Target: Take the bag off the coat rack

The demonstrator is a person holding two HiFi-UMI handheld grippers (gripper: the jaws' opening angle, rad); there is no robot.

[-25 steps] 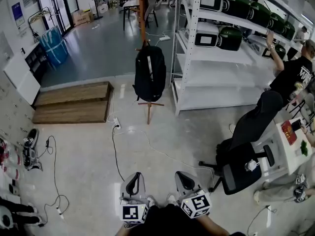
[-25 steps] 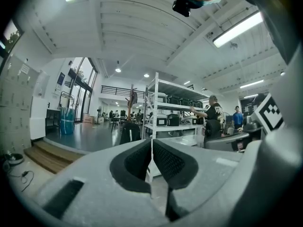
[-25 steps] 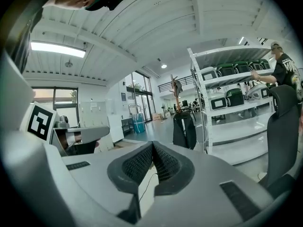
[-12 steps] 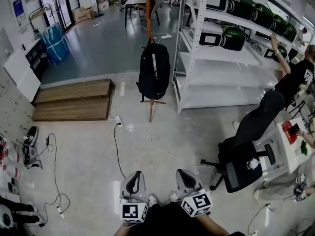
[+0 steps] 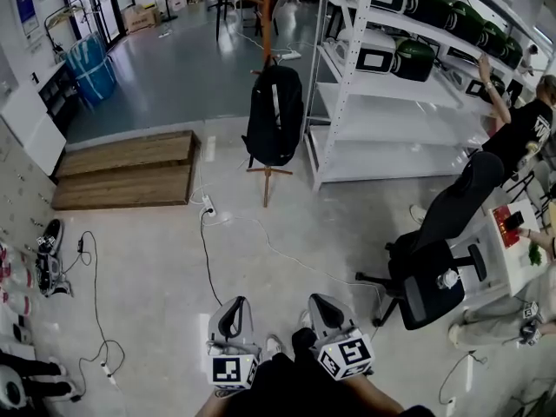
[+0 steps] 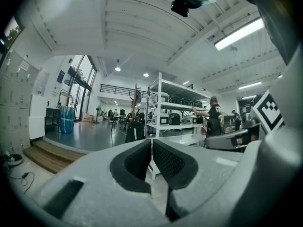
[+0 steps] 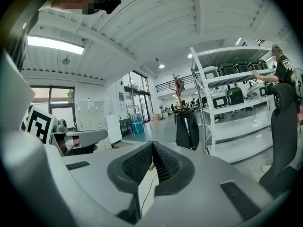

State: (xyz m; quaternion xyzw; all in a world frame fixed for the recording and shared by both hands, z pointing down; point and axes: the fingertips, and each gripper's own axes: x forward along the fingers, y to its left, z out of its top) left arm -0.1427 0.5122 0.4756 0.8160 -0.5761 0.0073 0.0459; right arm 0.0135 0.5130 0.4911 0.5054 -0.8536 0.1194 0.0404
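Observation:
A black backpack (image 5: 274,115) hangs on a brown wooden coat rack (image 5: 267,24) that stands across the floor, far ahead of me. The same backpack (image 7: 188,130) shows small in the right gripper view, and the backpack (image 6: 134,131) also appears distant in the left gripper view. My left gripper (image 5: 230,309) and right gripper (image 5: 320,305) are held side by side at the bottom of the head view, well short of the rack. Both are shut with nothing between the pads. The left gripper (image 6: 151,145) and right gripper (image 7: 152,151) point toward the bag.
White metal shelving (image 5: 395,94) with green and white appliances stands right of the rack. A black office chair (image 5: 432,268) and a person at a desk are on the right. A wooden step (image 5: 126,181) lies left. Cables (image 5: 208,259) cross the floor between me and the rack.
The view has moved forward toward the rack, and the backpack sits a little nearer and further right in the head view. Both grippers stay shut and side by side.

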